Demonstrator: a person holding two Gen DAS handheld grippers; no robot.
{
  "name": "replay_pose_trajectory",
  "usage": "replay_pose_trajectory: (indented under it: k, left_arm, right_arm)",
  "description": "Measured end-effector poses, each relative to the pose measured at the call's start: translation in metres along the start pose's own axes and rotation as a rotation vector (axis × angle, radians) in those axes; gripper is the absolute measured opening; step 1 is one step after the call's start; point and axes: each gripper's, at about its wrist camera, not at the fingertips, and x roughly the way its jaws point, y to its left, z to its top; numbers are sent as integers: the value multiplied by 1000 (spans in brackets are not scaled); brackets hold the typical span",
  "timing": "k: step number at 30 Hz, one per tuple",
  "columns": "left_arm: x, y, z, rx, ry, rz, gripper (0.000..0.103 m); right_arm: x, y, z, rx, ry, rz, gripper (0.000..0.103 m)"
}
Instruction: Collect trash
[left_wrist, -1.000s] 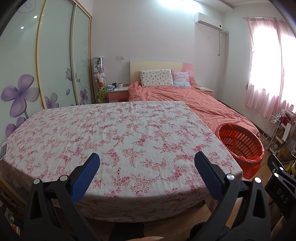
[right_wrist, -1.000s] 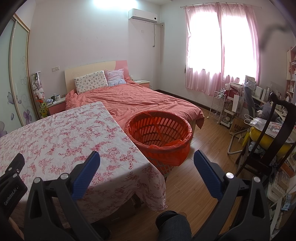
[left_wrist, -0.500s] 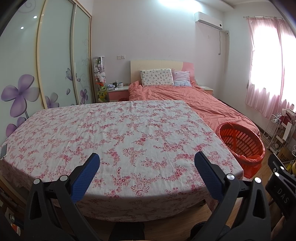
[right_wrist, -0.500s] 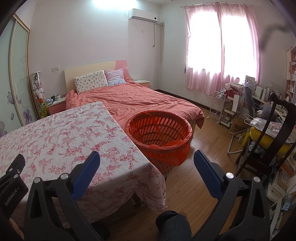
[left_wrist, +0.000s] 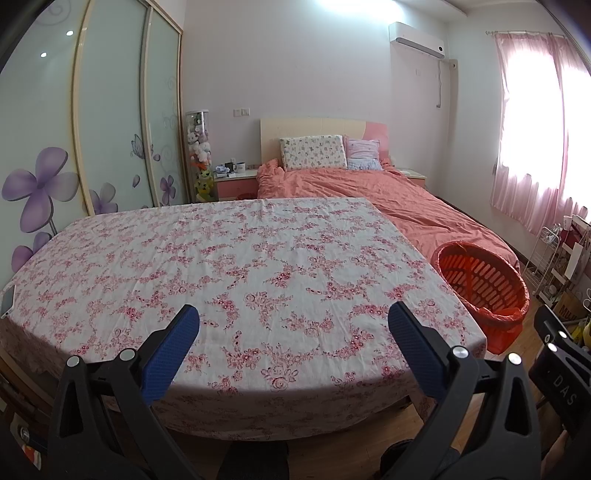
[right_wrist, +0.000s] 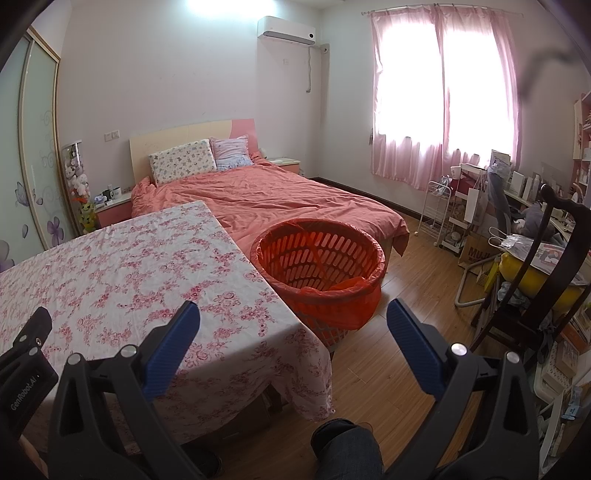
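Note:
An orange slatted basket (right_wrist: 319, 264) lined with an orange bag stands on the floor at the table's right side; it also shows in the left wrist view (left_wrist: 482, 284). My left gripper (left_wrist: 293, 317) is open and empty, held over the near edge of the table with the floral cloth (left_wrist: 240, 266). My right gripper (right_wrist: 293, 314) is open and empty, held over the table's right corner (right_wrist: 147, 280), short of the basket. I see no trash on the cloth.
A bed with a coral cover (right_wrist: 291, 199) lies behind the table and basket. A dark wooden chair (right_wrist: 543, 280) and cluttered shelves stand at the right. Wood floor (right_wrist: 399, 321) runs between basket and chair. Sliding wardrobe doors (left_wrist: 92, 122) line the left wall.
The left wrist view has risen slightly, so the table and basket sit a little lower in frame. The right wrist view has hardly changed. Both grippers stay open.

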Motion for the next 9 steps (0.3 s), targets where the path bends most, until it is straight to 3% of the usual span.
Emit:
replay_pose_trajectory:
  k: [9]
  left_arm:
    - [1, 1, -2, -4, 5, 0, 101]
  right_arm:
    - [0, 1, 0, -1, 1, 1, 99]
